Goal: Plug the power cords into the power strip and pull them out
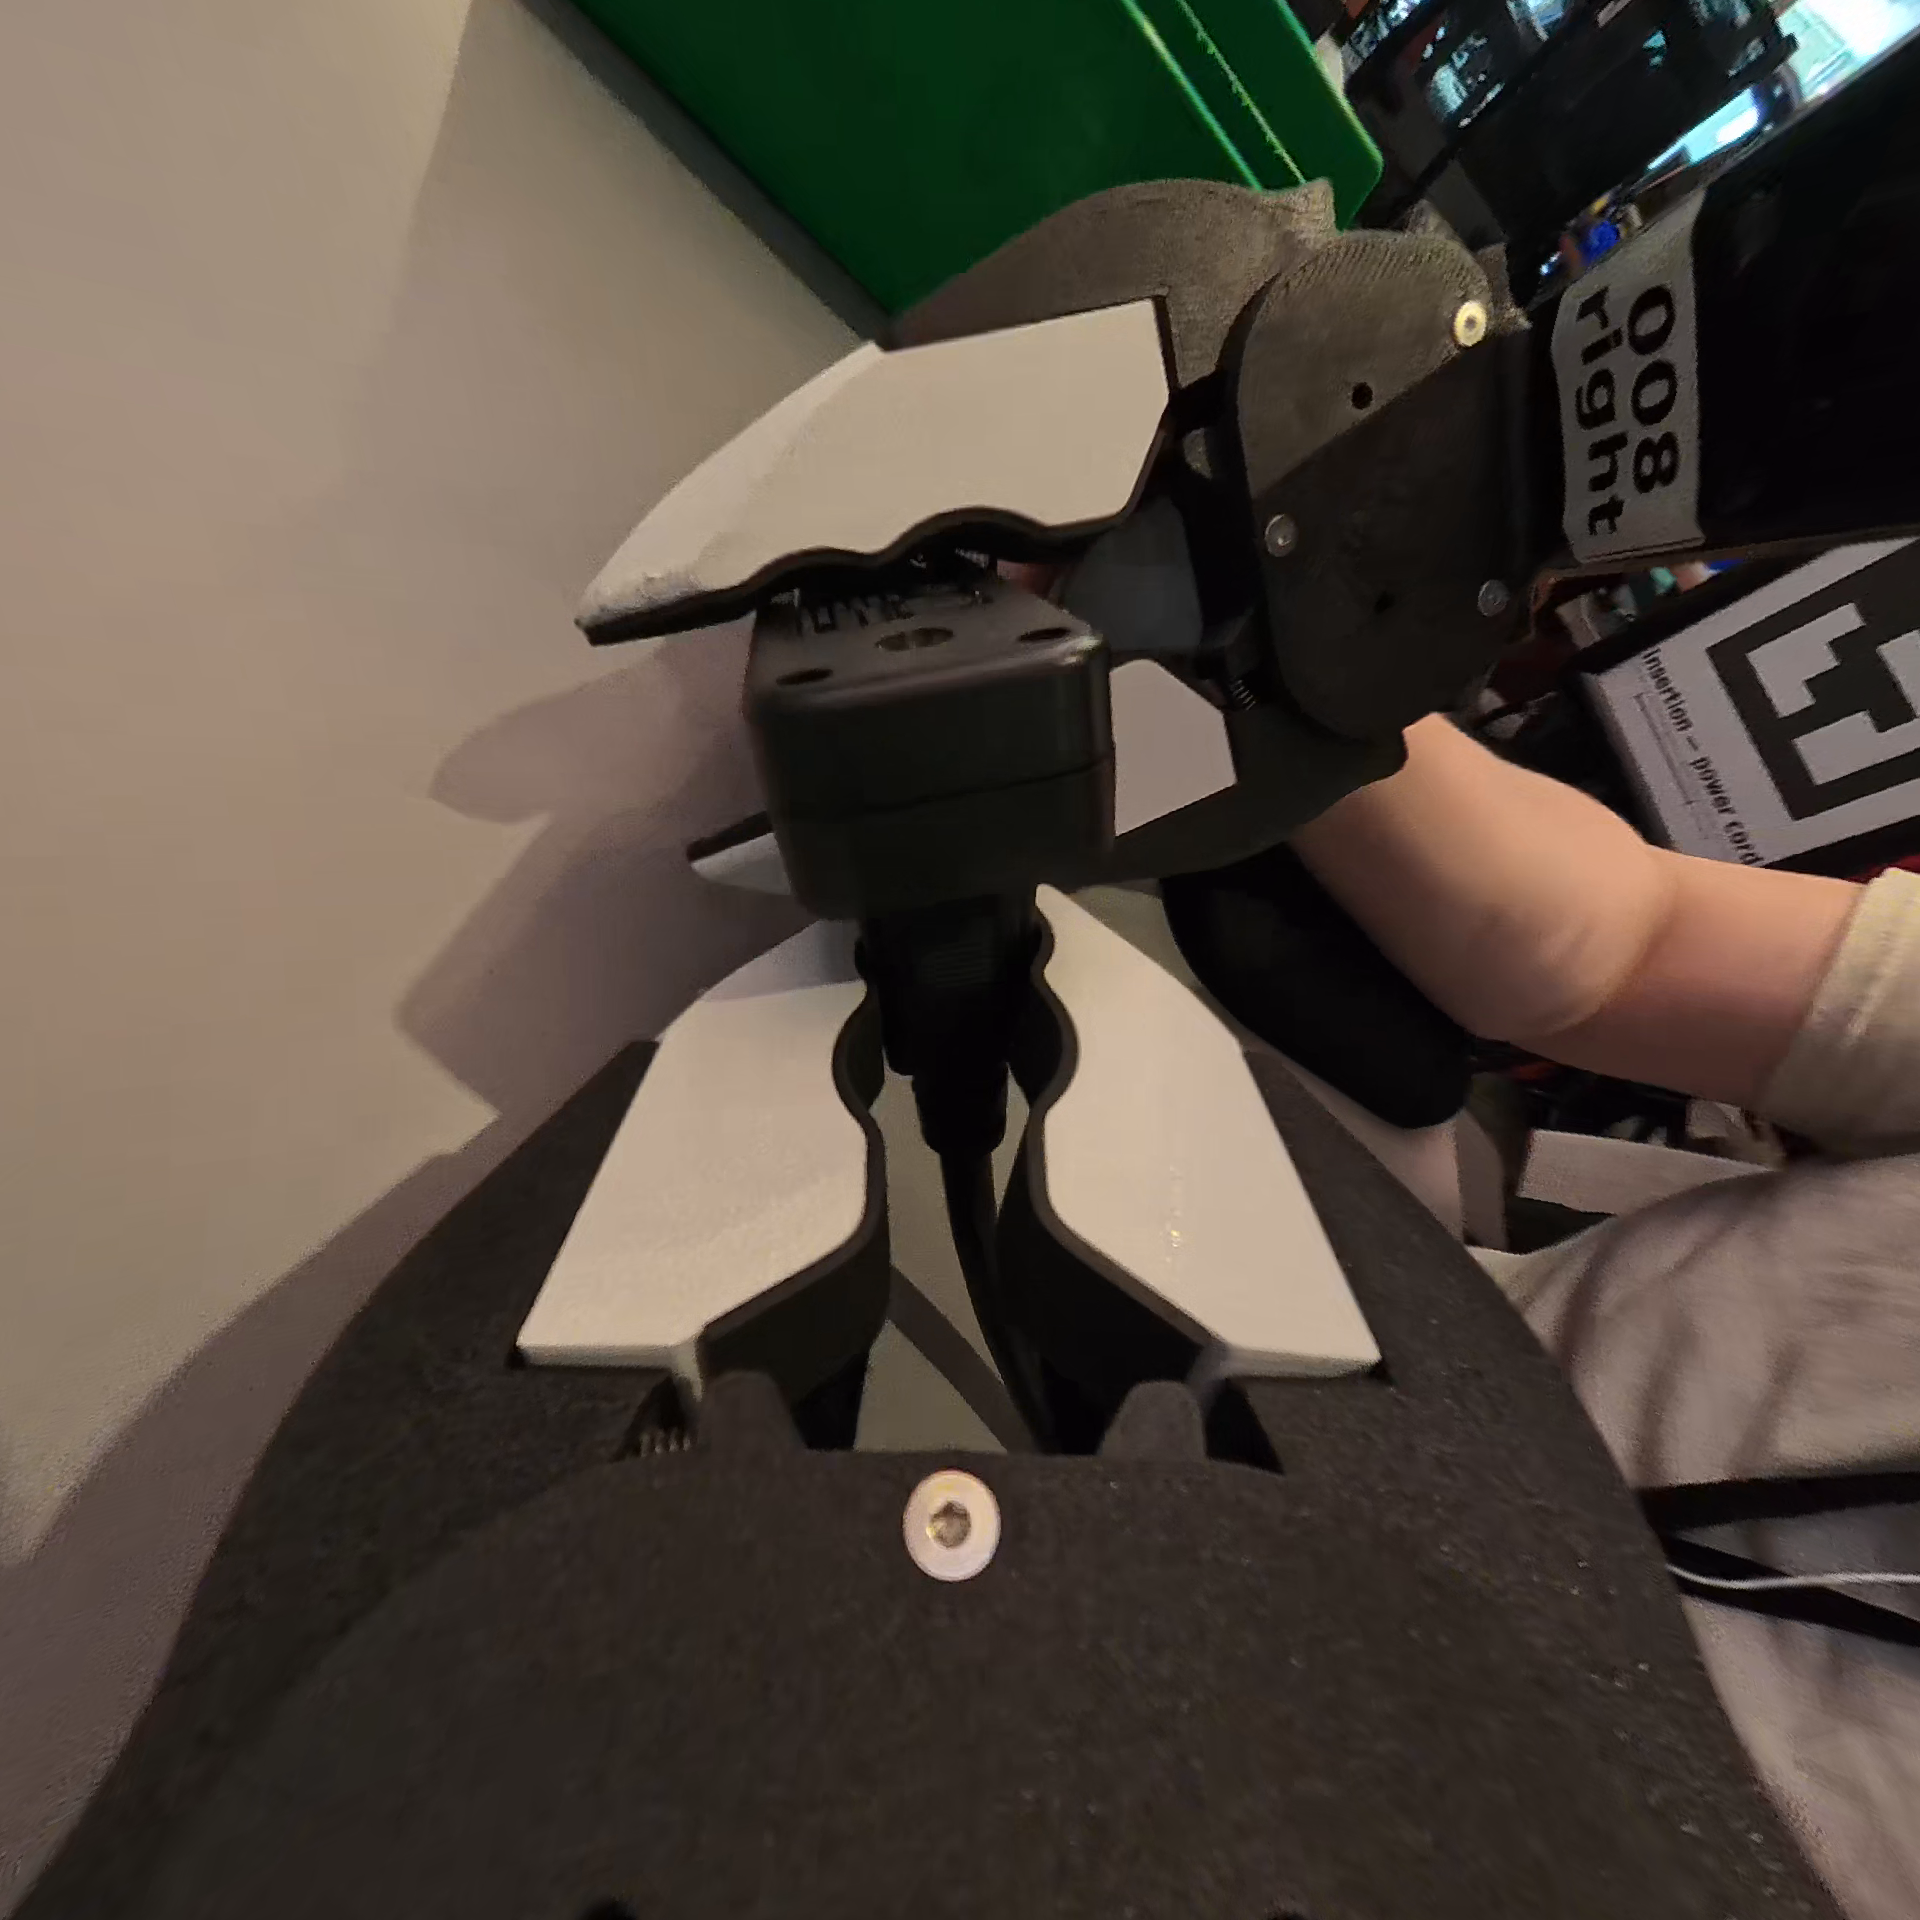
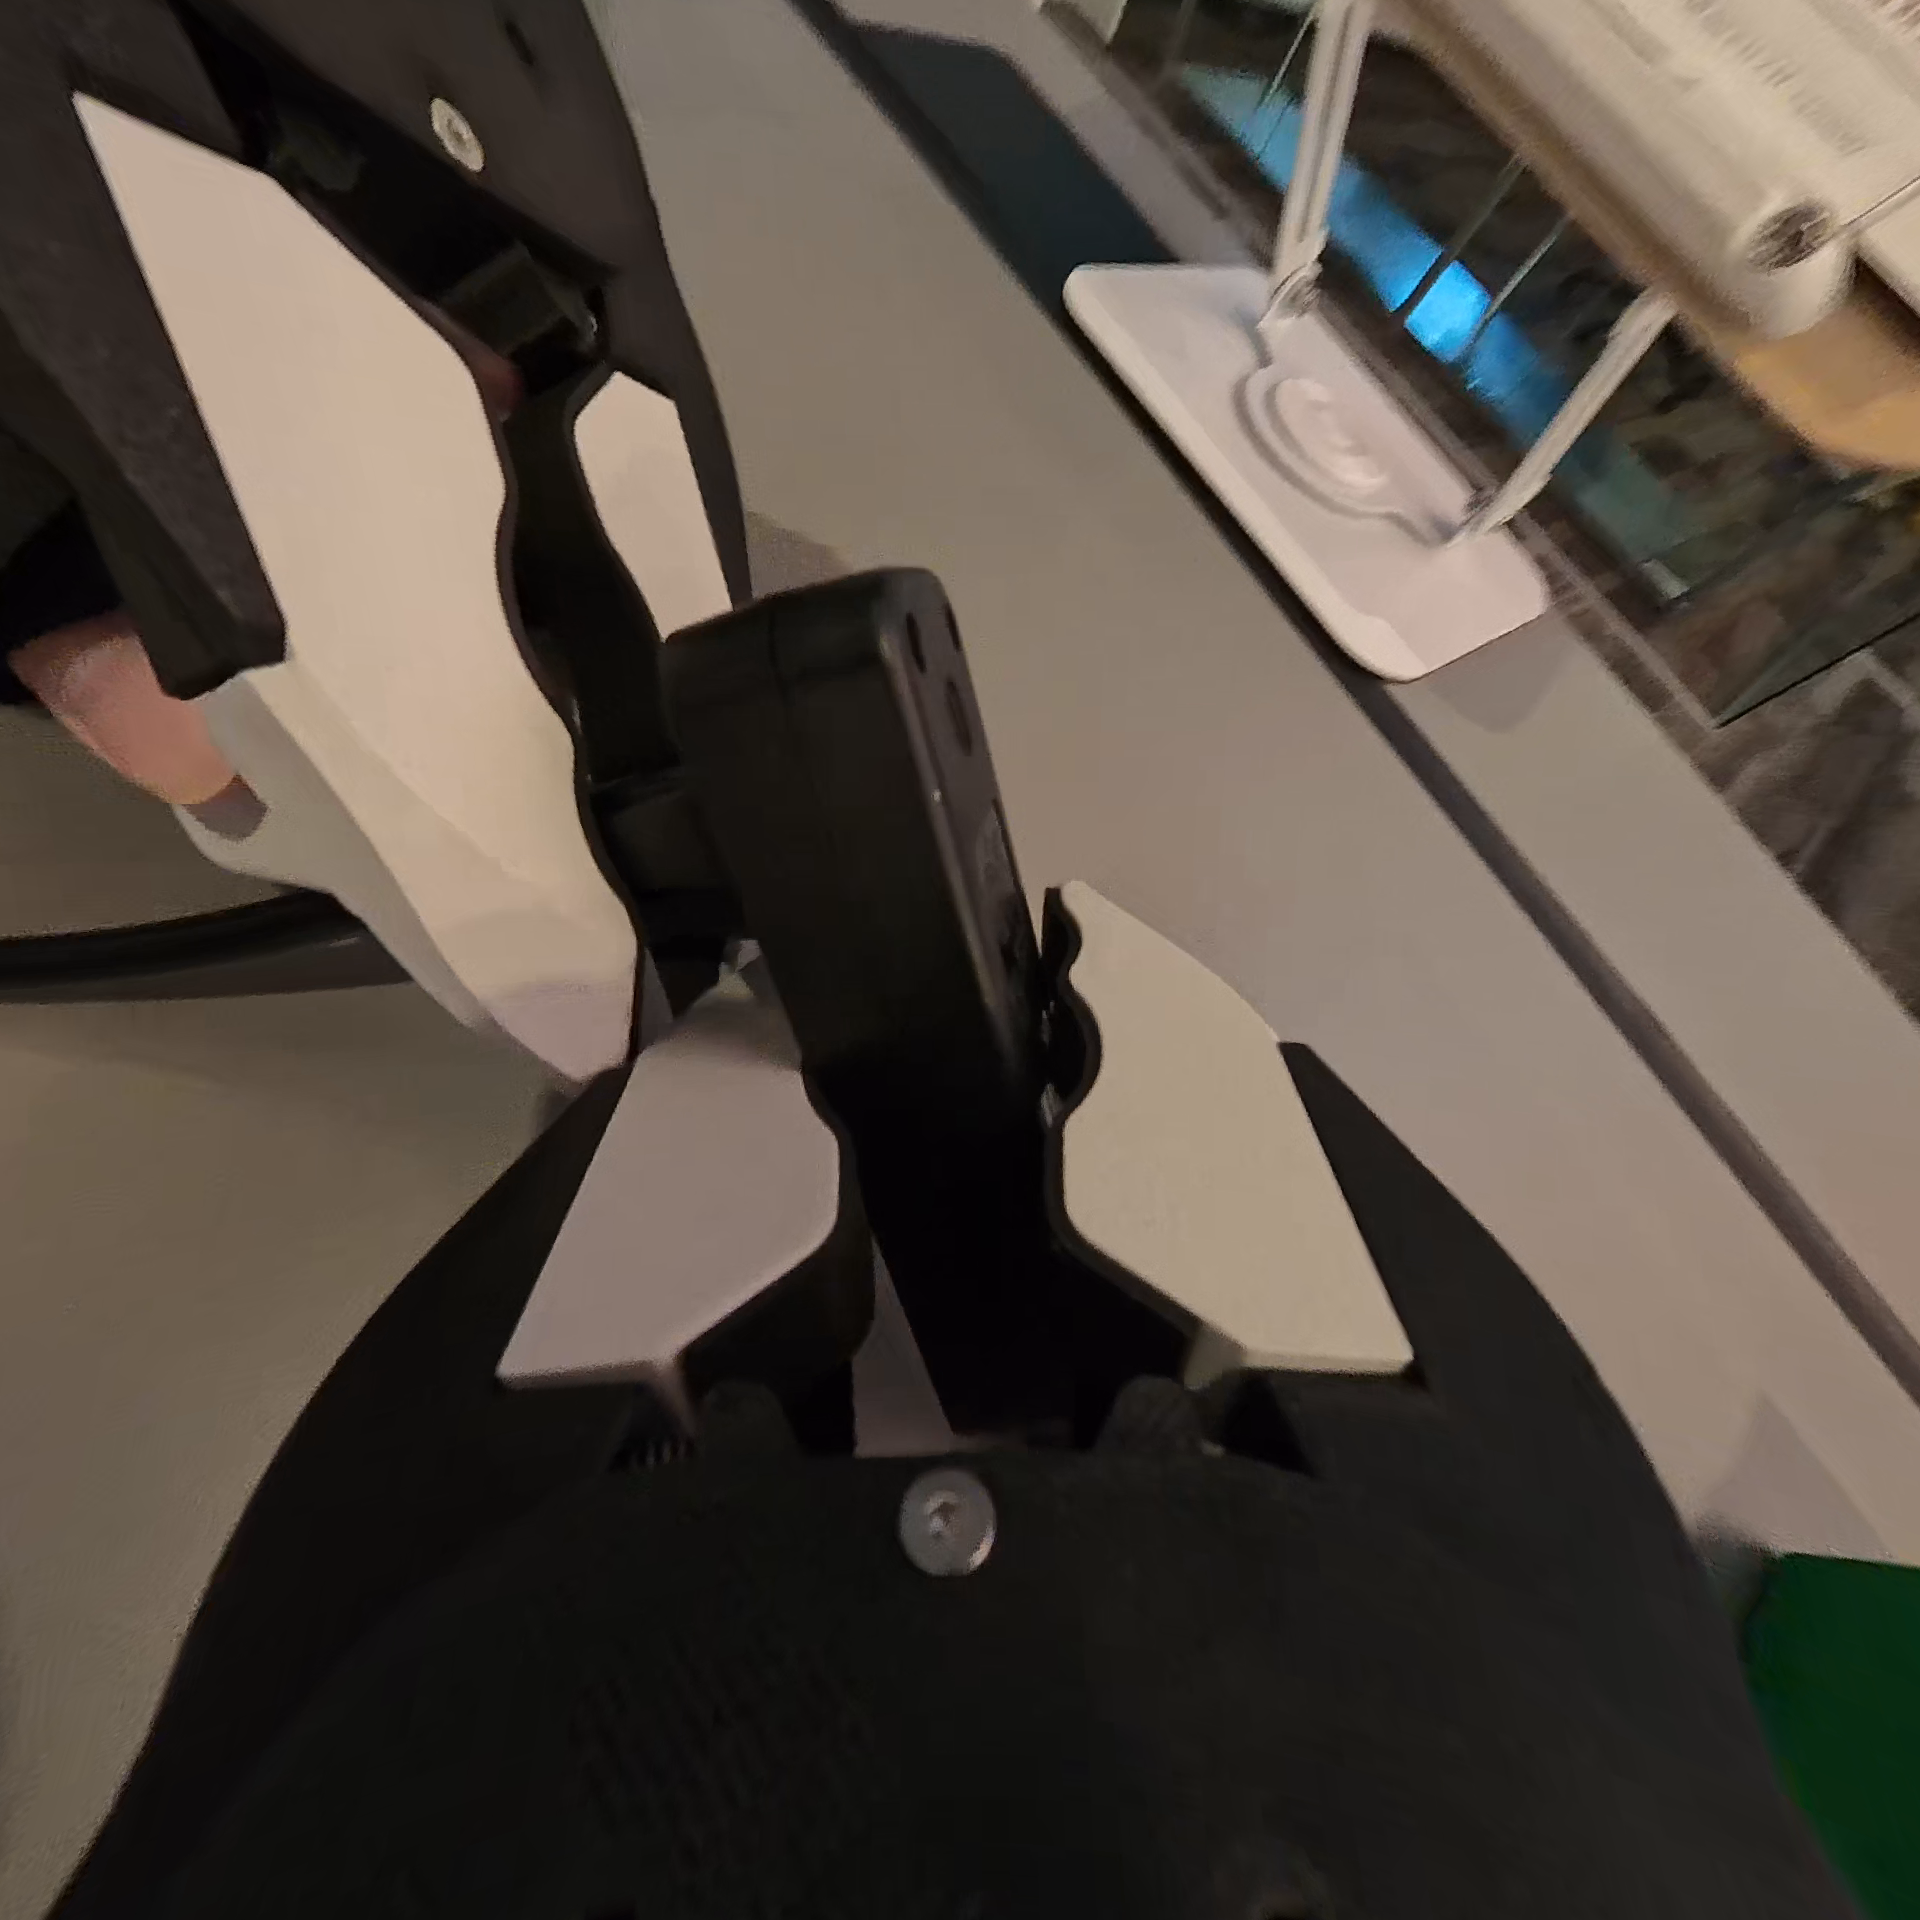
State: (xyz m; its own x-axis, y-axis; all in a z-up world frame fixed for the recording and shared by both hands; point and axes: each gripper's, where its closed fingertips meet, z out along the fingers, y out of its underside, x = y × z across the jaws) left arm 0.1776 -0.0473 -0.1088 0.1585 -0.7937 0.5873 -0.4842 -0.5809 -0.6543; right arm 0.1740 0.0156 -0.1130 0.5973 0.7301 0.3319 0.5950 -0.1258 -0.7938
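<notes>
Grey table [image 2: 1091, 582], edge near white stand [image 2: 1309, 488]

A green box [image 1: 987, 135] (upper edge) and a white stand [image 2: 1299, 468] on the grey table [image 2: 1039, 520].

The power strip [image 1: 930, 748] sat between the right claw's [image 1: 894, 717] fingers, above the desk [image 1: 260, 623]. The plug [image 1: 951, 997] entered its near end, held in the left claw [image 1: 951, 1023].
</notes>
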